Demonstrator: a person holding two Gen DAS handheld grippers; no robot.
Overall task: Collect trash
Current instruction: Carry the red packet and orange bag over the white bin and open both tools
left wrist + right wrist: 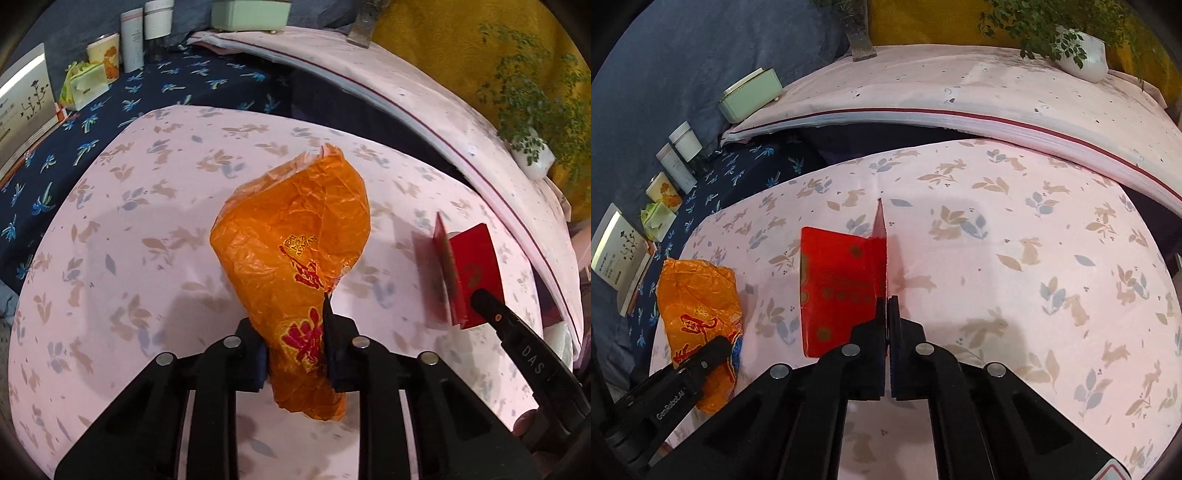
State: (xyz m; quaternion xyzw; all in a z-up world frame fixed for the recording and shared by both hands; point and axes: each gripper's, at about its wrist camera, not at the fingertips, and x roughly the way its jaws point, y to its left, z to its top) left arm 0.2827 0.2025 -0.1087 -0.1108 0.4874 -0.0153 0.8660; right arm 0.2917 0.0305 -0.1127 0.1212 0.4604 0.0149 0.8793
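Observation:
A crumpled orange plastic bag [291, 240] with red print stands up off the pink rabbit-print cloth [122, 266], and my left gripper [295, 332] is shut on its lower part, pads pressing from both sides. To its right, a folded red paper packet [469, 266] is pinched by my right gripper [484, 299]. In the right wrist view, the right gripper [887, 306] is shut on the upright edge of the red packet [838, 280], which is spread open to the left. The orange bag [698, 295] sits at the left with the left gripper [716, 347] on it.
Behind the cloth runs a raised pink-covered ledge [960, 96] with a white potted plant [1086, 55] and a pale green box [750, 94]. On the dark blue cloth [110, 110] at the left stand a cup [105, 53], tubes [133, 38], a tissue pack [83, 85] and a book [26, 99].

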